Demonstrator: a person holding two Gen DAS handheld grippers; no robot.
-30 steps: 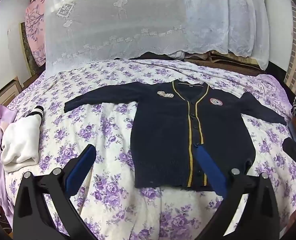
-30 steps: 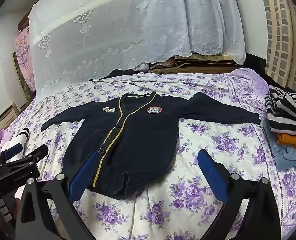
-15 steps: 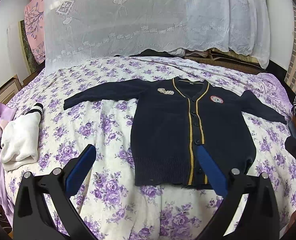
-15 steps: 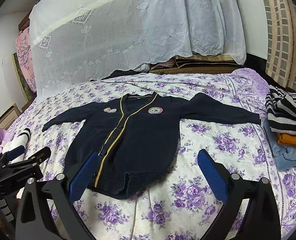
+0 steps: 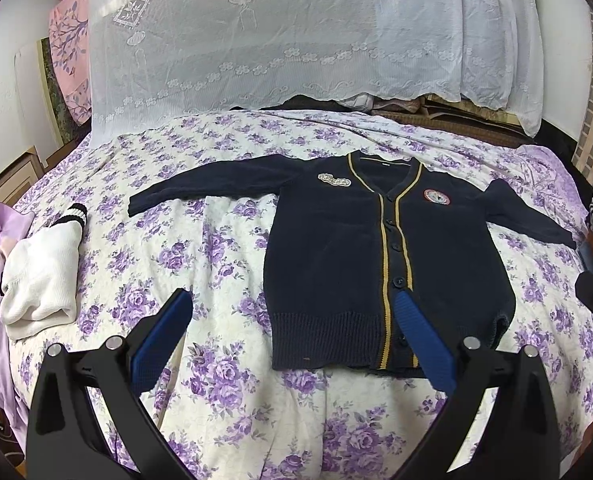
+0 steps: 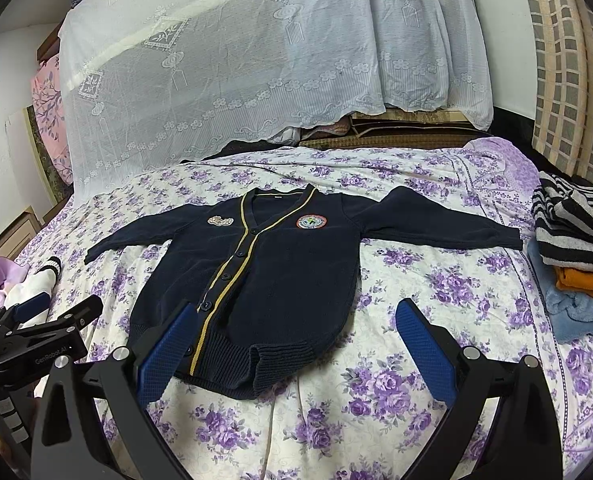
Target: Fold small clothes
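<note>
Left view, change: left gripper (image 5: 292, 320), wide and empty, has eased back from the cardigan (image 5: 376, 264); folding not begun.
Left view, count: one cardigan flat mid-bed (image 5: 216, 400); one white garment (image 5: 40, 280) well left.
Right view: right gripper (image 6: 296, 340) wide, empty, at cardigan's rumpled hem; one clothes stack (image 6: 576, 240) right.

TEXT: "GenRobot.AI" | ON: left gripper (image 6: 52, 308) body, right wrist view, 8 o'clock | cardigan (image 6: 272, 272) badges: lettering illegible
</note>
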